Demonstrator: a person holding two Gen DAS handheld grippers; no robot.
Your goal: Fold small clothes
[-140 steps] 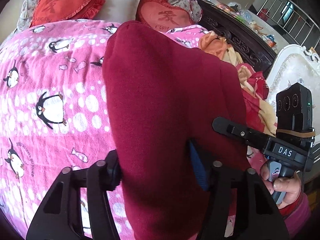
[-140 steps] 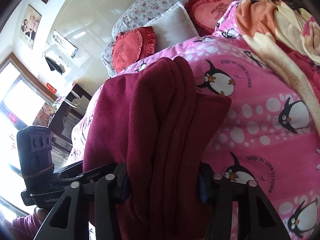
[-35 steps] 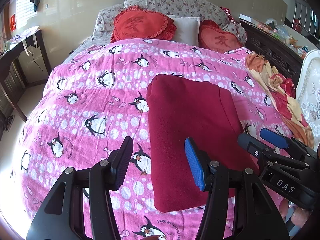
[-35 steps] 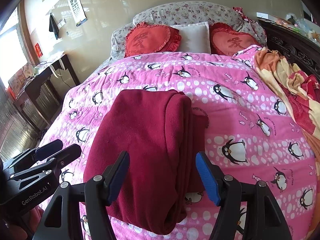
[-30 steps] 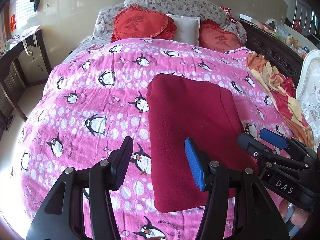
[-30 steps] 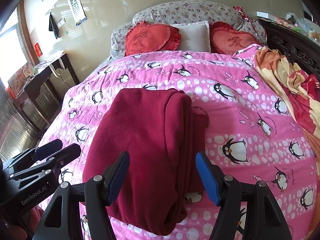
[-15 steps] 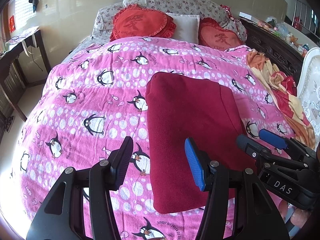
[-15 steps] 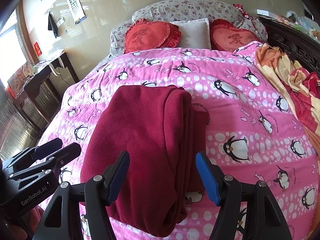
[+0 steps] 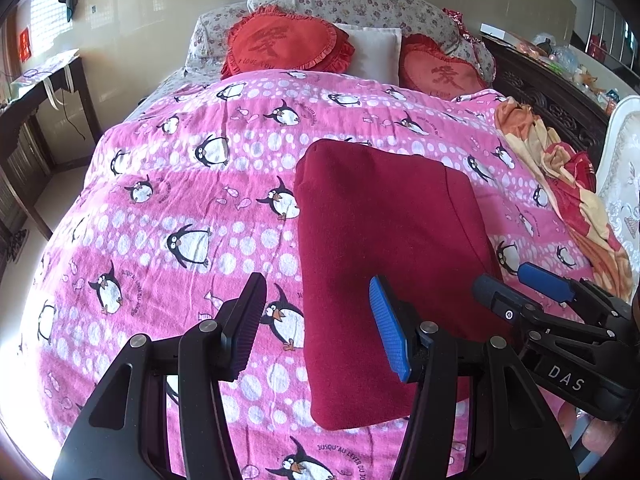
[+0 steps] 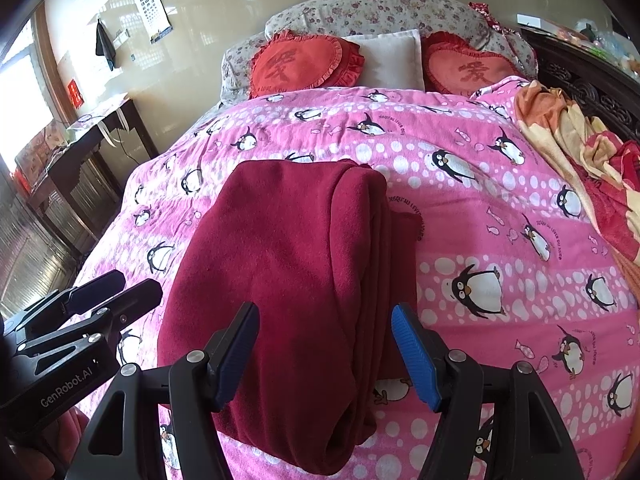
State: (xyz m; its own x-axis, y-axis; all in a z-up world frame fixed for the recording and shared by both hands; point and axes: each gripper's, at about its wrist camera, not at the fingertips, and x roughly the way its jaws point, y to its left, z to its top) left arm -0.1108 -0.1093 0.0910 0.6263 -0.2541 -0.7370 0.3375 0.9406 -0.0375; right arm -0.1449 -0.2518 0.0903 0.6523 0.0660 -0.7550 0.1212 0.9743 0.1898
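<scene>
A dark red folded garment point(image 9: 384, 248) lies flat on the pink penguin bedspread point(image 9: 180, 200); in the right wrist view it point(image 10: 288, 272) shows stacked layers along its right edge. My left gripper point(image 9: 316, 320) is open and empty, above the bedspread at the garment's near left edge. My right gripper point(image 10: 324, 352) is open and empty, held above the garment's near end. Each gripper shows in the other's view: the right one point(image 9: 516, 284) at the garment's right, the left one point(image 10: 112, 292) at its left.
Two red heart cushions point(image 9: 280, 44) and a white pillow point(image 9: 376, 52) lie at the head of the bed. An orange and red blanket point(image 9: 568, 184) is bunched along the right side. A dark wooden desk point(image 10: 80, 152) stands left of the bed, a carved dark frame point(image 9: 560, 112) right.
Several seconds ago both grippers were shut on the red garment; now they are open and drawn back, with it lying folded on the bed. In the last second almost nothing has moved.
</scene>
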